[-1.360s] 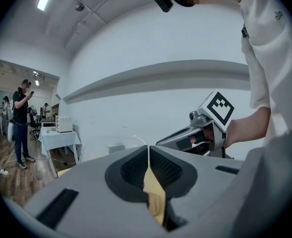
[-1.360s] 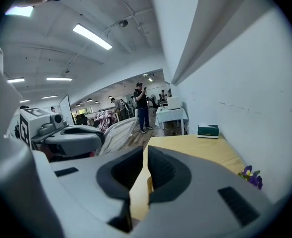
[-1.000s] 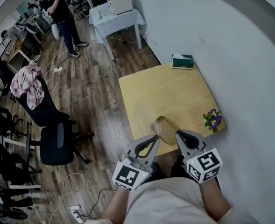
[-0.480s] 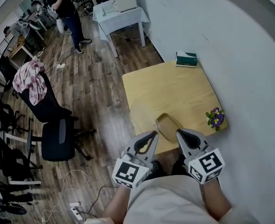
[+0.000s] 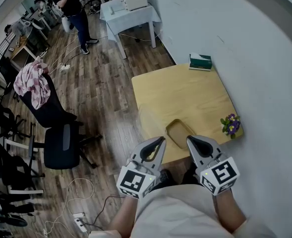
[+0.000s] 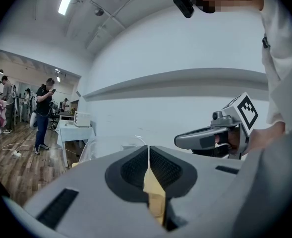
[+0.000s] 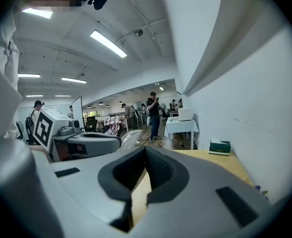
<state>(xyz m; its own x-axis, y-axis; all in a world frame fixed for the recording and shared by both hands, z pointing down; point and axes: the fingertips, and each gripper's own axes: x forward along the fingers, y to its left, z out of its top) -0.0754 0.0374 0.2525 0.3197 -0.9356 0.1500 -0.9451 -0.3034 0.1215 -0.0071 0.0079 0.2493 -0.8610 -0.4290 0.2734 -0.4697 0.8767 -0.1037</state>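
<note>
**Both grippers pinch a transparent plastic bag (image 5: 178,133)**

The left gripper (image 5: 157,143) and the right gripper (image 5: 191,141) each have their jaws pressed together on the bag's thin rim. The bag hangs between them above the near edge of the square light-wood table (image 5: 185,95). A green tissue box (image 5: 200,61) sits at the table's far right corner

You stand over brown wood-plank floor (image 5: 101,98), which fills the left of the head view. A white wall (image 5: 245,43) runs down the right. At centre is a square pale wooden table (image 5: 185,98), with a green tissue box (image 5: 201,61) at its far edge and purple flowers (image 5: 231,124) at its right edge. A white-clothed table (image 5: 131,14) is at top centre. Black office chairs (image 5: 61,148) stand at left, one draped in pink cloth (image 5: 29,78). Strip lights (image 7: 108,43) are overhead.
</note>
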